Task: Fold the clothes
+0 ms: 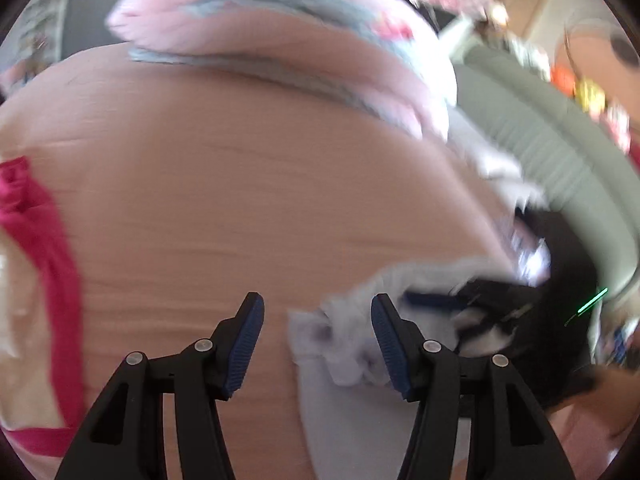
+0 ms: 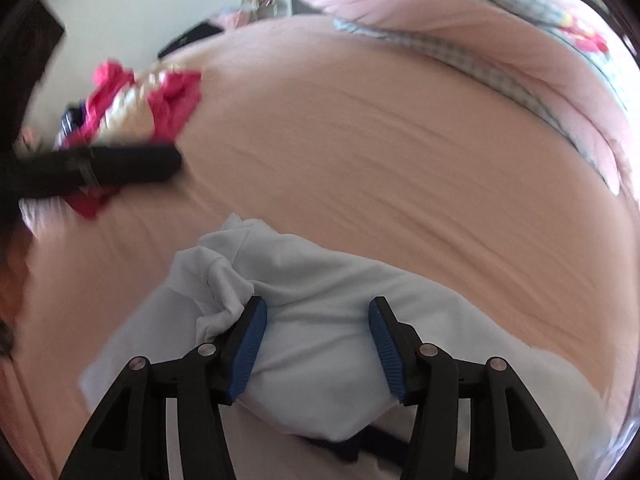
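The right hand-held gripper point(image 2: 318, 344) hangs with jaws apart over a white garment point(image 2: 320, 280) on the near part of the peach bed point(image 2: 360, 152). The left hand-held gripper point(image 1: 316, 340), jaws also apart, grips nothing; a red garment point(image 2: 172, 96) lies far left.

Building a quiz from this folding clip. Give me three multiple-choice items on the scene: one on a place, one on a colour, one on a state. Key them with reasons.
1. In the right wrist view, where does the white garment lie?
A. on the peach bed sheet
B. on a wooden floor
C. in a basket

2. What colour are the gripper pads?
A. red
B. blue
C. yellow

3. How does the left gripper stand?
A. shut on a sock
B. shut on nothing
C. open, nothing between its pads

Key: 1 A, the sheet surrounds the garment; 2 B, both pads show ribbed blue; 3 C, bare sheet shows in the gap.
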{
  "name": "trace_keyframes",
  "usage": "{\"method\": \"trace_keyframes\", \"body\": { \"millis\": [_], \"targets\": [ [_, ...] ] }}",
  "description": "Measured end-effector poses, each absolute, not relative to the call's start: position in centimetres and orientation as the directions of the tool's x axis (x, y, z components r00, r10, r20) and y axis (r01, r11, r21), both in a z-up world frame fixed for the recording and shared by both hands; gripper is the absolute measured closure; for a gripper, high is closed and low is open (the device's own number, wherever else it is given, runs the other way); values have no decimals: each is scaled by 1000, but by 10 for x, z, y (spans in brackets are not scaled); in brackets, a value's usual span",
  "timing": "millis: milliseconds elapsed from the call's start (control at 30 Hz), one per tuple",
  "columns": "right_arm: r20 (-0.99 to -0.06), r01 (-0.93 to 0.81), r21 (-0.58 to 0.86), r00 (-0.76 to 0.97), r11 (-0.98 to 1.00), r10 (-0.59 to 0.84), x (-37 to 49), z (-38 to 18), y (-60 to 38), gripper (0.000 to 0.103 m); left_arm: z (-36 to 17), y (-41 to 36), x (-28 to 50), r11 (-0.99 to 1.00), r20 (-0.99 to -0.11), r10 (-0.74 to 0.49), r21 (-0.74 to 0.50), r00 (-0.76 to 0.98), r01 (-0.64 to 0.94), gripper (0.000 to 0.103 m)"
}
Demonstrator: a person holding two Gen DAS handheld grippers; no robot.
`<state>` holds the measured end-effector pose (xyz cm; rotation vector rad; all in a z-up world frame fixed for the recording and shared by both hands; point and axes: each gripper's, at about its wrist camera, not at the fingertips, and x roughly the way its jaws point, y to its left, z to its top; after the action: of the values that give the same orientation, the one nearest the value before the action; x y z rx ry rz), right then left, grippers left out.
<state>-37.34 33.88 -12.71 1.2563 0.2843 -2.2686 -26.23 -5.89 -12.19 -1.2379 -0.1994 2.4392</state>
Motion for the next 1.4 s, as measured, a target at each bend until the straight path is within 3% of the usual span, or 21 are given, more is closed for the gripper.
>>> {"method": "trace_keyframes", "body": {
  "millis": [133,200,333,433,567,667,700,800,900,1067,1200,1267,1400],
  "targets": [
    [-796,414,104,-511,-904,-325,-350,-101,406,50,-151,-33,-265,-946,-850,245,-105,-466,-307,47],
    [-804,340,62,-540,-938,-249,-341,-98,446,50,-143,-39,-260,-949,-860,215,-72,-462,-306,47],
    [-873,204,-27,-482,-979,-76,-336,-125,529,50,-120,-37,-250,-951,-856,-24,179,-516,-252,48],
    [-877,143,49,-467,-988,-112,-334,-125,576,52,-98,-27,-237,-957,-826,159,6,-541,-290,48],
    [-813,86,183,-547,-979,-200,-343,-109,592,50,-102,34,-233,-916,-813,153,97,-562,-389,48],
    [-840,99,88,-527,-991,-128,-355,-127,586,50,-137,45,-234,-898,-890,29,177,-454,-403,47],
    [-856,94,69,-506,-993,-108,-357,-136,588,50,-138,41,-230,-906,-894,29,166,-446,-390,47],
    [-854,25,207,-483,-978,-193,-356,-142,628,50,-126,40,-230,-933,-907,30,125,-419,-337,48],
    [-824,-24,311,-505,-950,-257,-359,-131,645,48,-99,64,-229,-940,-852,153,31,-501,-341,48],
    [-830,-92,281,-522,-955,-194,-358,-134,646,48,-103,157,-246,-886,-762,355,-90,-541,-455,48],
    [-836,-75,314,-493,-947,-238,-366,-139,646,48,-142,211,-270,-864,-825,265,27,-499,-502,47],
    [-849,-24,274,-475,-961,-230,-371,-140,637,48,-152,213,-250,-858,-806,240,86,-541,-507,44],
    [-851,-37,207,-501,-978,-161,-379,-139,634,43,-152,185,-229,-855,-788,313,9,-530,-518,44]
  ]
}}
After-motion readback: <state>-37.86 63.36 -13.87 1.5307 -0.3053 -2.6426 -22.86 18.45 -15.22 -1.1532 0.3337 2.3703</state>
